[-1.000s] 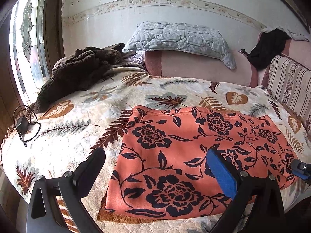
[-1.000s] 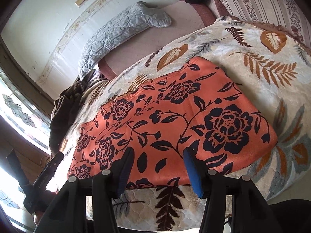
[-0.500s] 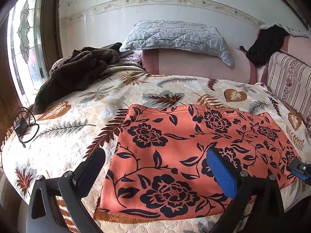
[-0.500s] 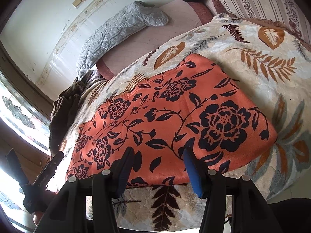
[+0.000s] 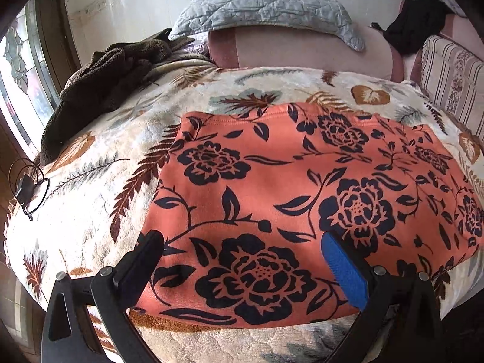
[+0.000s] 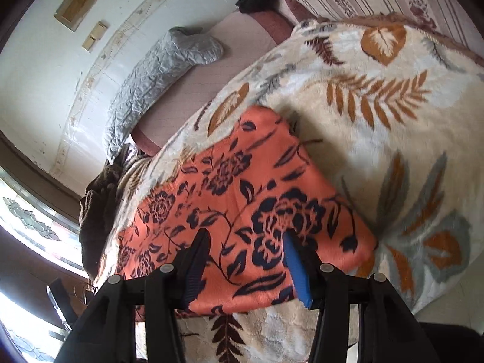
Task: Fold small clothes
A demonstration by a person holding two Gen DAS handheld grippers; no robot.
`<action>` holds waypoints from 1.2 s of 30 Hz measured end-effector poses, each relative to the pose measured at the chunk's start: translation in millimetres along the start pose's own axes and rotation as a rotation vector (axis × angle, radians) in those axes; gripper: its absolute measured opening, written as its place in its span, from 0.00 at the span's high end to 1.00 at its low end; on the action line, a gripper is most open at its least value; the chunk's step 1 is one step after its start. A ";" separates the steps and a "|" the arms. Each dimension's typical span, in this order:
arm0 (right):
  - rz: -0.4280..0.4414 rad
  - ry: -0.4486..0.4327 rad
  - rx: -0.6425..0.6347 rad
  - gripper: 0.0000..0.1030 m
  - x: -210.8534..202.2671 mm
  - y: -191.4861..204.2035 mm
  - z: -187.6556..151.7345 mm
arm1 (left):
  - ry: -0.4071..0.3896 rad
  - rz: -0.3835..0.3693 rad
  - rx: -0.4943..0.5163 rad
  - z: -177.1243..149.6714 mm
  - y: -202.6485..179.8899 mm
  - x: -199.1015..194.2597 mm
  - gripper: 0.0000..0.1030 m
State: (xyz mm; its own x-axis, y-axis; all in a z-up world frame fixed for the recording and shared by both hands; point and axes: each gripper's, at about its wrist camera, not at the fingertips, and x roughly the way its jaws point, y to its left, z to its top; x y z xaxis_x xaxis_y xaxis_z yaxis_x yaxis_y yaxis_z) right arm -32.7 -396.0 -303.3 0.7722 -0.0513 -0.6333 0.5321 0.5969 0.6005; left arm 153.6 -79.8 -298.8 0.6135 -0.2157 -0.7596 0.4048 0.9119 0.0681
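Orange floral cloth [image 5: 302, 187] flat on a leaf-print blanket [image 5: 90, 205].
Left claw [image 5: 245, 260] and right claw [image 6: 245, 260] both gape wide, empty, over its near edge.

Daylight from the window [image 5: 18, 69] at left; fisheye-bent edges, right view slightly blurred.
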 end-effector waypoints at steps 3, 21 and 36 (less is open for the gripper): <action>0.012 -0.023 0.025 0.47 3.9 2.2 31.3 | -0.055 0.004 0.000 4.0 -1.7 -8.6 0.00; 0.027 0.025 0.028 0.52 20.6 -9.6 41.5 | -0.070 0.036 0.040 5.1 -16.7 2.0 0.00; 0.152 0.026 0.007 0.52 -8.9 -2.6 16.2 | -0.136 0.009 -0.026 8.2 -0.4 -18.5 0.00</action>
State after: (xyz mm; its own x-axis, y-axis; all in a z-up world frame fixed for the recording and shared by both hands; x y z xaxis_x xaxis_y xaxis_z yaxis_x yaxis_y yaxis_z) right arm -35.3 -410.0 -291.3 0.8351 0.0599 -0.5469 0.4120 0.5907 0.6938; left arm 147.6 -79.0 -279.5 0.7039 -0.2515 -0.6643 0.3823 0.9224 0.0559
